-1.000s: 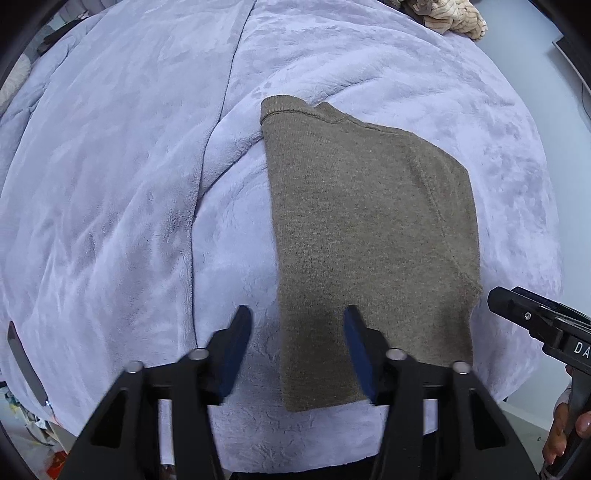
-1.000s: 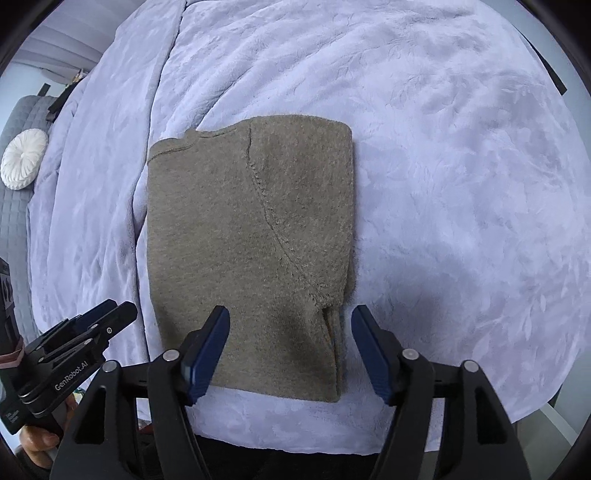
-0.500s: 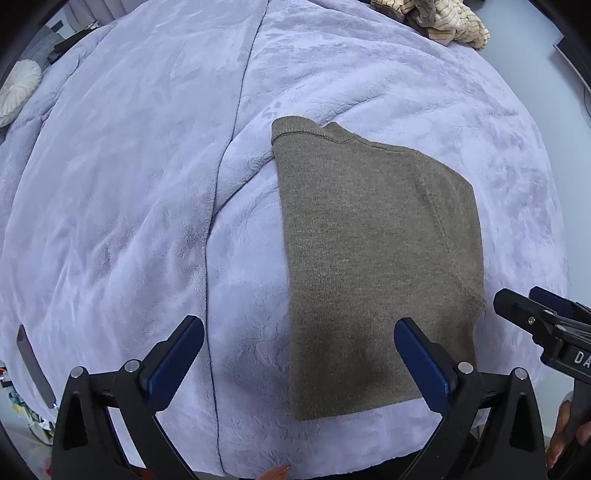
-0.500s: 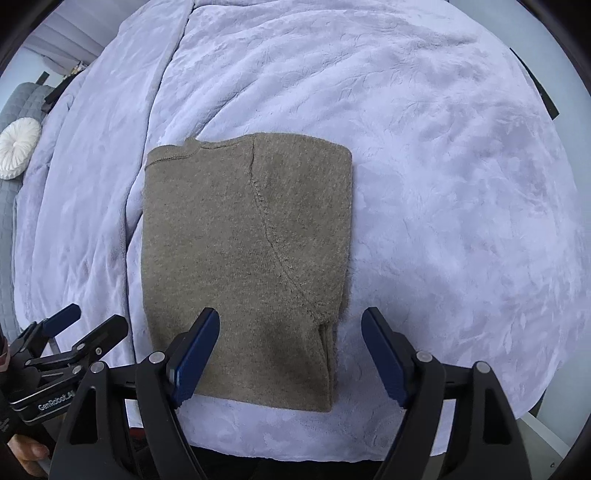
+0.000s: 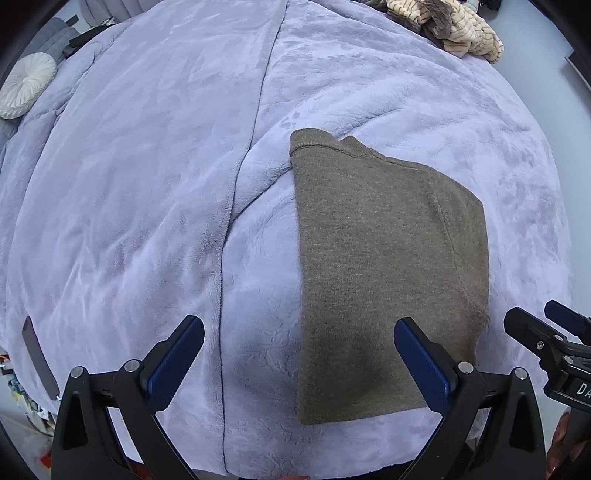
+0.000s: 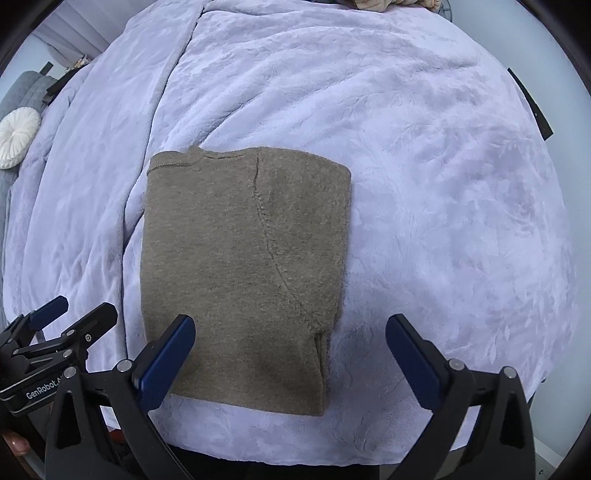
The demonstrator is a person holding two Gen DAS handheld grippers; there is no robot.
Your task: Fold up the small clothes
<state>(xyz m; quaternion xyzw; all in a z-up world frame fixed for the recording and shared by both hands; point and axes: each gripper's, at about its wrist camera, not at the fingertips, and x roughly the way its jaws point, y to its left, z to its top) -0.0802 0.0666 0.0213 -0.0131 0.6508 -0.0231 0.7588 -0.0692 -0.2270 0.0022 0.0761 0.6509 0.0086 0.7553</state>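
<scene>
Bed [image 5: 129, 184]: we see a wide lilac plush blanket covering it, filling both views under and beyond both sets of jaws; a seam line runs away from the left jaws' near finger toward the far edge.
Sweater [image 5: 388, 266]: the brown knit garment lies folded into a flat rectangle on the bed, collar at the far end. In the left wrist view it sits under and beyond the right-hand finger, its near hem about level with the fingertips. In the right wrist view [image 6: 243, 266] it sits under and beyond the left-hand finger, and a curved sleeve seam runs down its face.
Left jaws [image 5: 299, 354]: we see them wide apart, having just been opening, pointing down at the bed. Nothing is clamped; bare blanket and the sweater's near left edge show in the gap. We cannot tell whether the blue pads touch the cloth.
Right jaws [image 6: 290, 354]: wide apart as well, just been opening, gripping nothing. The sweater's near right corner and bare blanket lie in the gap.
Each gripper from the other view: the right one shows at the right edge of the left view, beside the sweater; the left one shows at the left edge of the right view, well apart from the sweater.
Striped cloth [image 5: 454, 26]: a beige, dark-lined heap at the far edge of the bed, far beyond the left jaws.
Round cushion [image 6: 16, 138]: white, pleated, far off to the left of the right jaws.
</scene>
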